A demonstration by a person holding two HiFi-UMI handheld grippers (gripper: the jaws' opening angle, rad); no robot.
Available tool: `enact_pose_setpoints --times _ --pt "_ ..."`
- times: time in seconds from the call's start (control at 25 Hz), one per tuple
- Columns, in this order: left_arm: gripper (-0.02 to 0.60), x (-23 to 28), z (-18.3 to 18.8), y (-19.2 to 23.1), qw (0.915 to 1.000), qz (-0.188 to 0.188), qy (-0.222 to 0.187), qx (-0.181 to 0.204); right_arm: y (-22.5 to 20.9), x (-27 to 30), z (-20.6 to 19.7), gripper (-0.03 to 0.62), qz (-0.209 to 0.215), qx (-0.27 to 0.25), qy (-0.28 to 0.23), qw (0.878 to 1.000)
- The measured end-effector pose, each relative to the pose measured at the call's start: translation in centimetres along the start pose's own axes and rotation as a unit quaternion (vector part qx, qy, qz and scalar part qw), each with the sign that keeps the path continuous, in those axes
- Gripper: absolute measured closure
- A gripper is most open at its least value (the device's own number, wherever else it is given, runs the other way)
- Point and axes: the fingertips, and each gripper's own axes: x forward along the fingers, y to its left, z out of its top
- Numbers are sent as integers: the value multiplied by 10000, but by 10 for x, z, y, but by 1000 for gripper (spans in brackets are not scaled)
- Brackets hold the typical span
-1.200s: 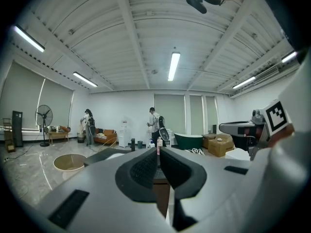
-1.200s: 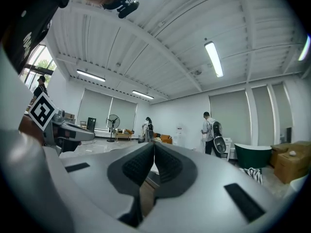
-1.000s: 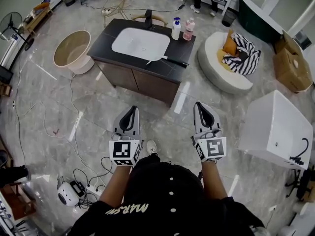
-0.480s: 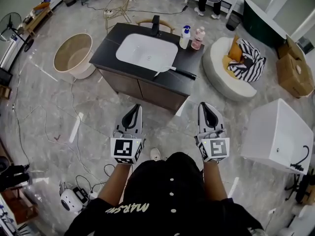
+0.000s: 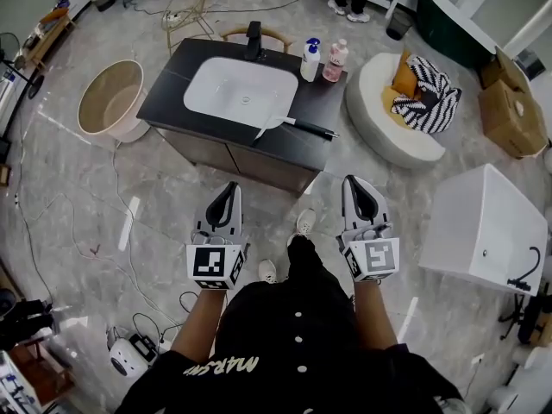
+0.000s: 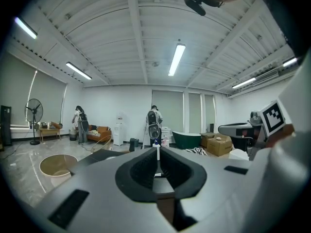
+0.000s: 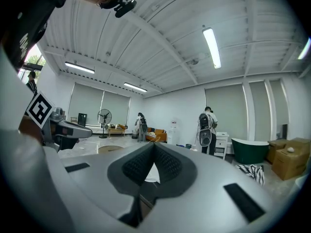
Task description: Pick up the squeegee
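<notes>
Counter and white sink stand ahead across the floor, well apart from the person. Both tongs are held out over the floor, short of the counter's near edge. The left tongs and the right tongs each have their jaws pressed together with nothing between them. The squeegee lies on the counter toward its near right corner, with its pale blade at the sink's rim and its black handle pointing to the right edge. Two bottles stand by the far right corner. This looks like the approach. To do it well, the right tongs, which are nearer the handle, should open before arriving, cross the handle from the near edge, and close on its middle.
</notes>
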Motion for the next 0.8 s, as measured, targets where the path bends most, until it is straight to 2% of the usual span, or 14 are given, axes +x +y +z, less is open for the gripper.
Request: enact_pose_setpoints --times 0.56,0.8 --pt "560 163 28 2 9997 227 -18 88 -122 125 -4 598 250 -21 -145 9996" --pt "560 214 45 5 9991 410 -52 89 -159 168 -1 598 459 -56 -138 9988"
